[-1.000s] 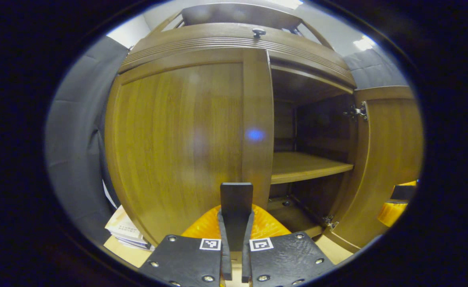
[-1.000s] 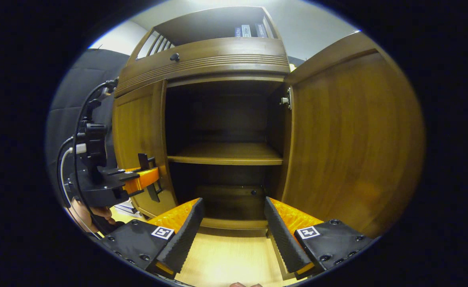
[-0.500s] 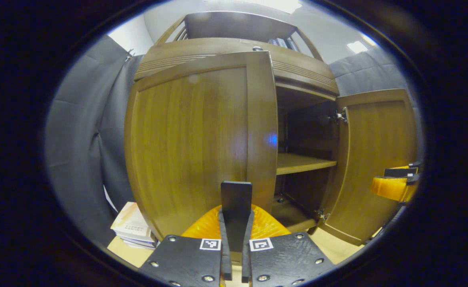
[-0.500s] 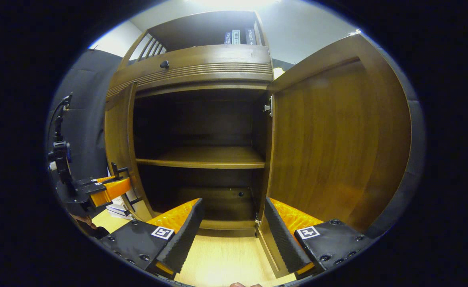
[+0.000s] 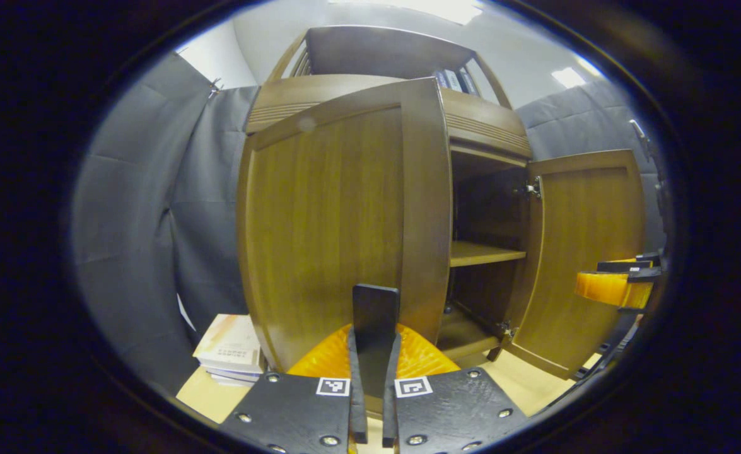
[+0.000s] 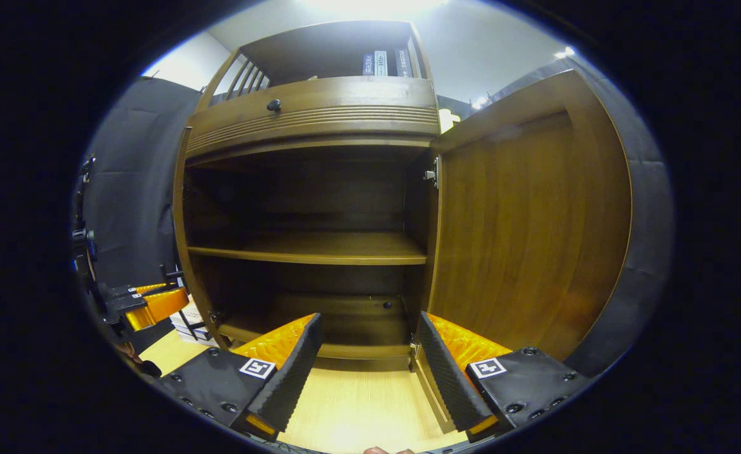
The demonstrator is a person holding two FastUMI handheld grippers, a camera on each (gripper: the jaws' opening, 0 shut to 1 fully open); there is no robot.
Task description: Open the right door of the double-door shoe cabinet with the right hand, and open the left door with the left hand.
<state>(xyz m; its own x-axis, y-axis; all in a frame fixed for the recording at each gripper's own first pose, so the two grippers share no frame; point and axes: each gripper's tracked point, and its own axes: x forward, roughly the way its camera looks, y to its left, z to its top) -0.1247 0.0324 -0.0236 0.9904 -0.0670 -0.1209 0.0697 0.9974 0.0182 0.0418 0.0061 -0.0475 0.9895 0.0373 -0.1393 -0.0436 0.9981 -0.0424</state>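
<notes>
The brown wooden shoe cabinet (image 6: 310, 113) stands with both doors swung out. The left door (image 5: 332, 214) fills the middle of the left gripper view, where my left gripper (image 5: 374, 343) is shut on its flat dark handle (image 5: 375, 309). In the right gripper view that door is edge-on (image 6: 180, 221), with my left gripper (image 6: 149, 302) beside it at the far left. The right door (image 6: 528, 239) stands wide open. My right gripper (image 6: 370, 366) hangs open in front of the bare interior, holding nothing. It also shows by the right door (image 5: 588, 252) as an orange body (image 5: 616, 284).
Inside the cabinet a single shelf (image 6: 320, 246) crosses the dark interior. A drawer front with a dark knob (image 6: 274, 105) sits above the doors, and books (image 6: 383, 63) stand on top. A stack of books (image 5: 231, 347) lies on the light wooden floor (image 6: 357, 410) left of the cabinet.
The left door has swung from almost closed to wide open, with my left gripper still holding its handle. The right gripper stayed open in front of the cabinet.
</notes>
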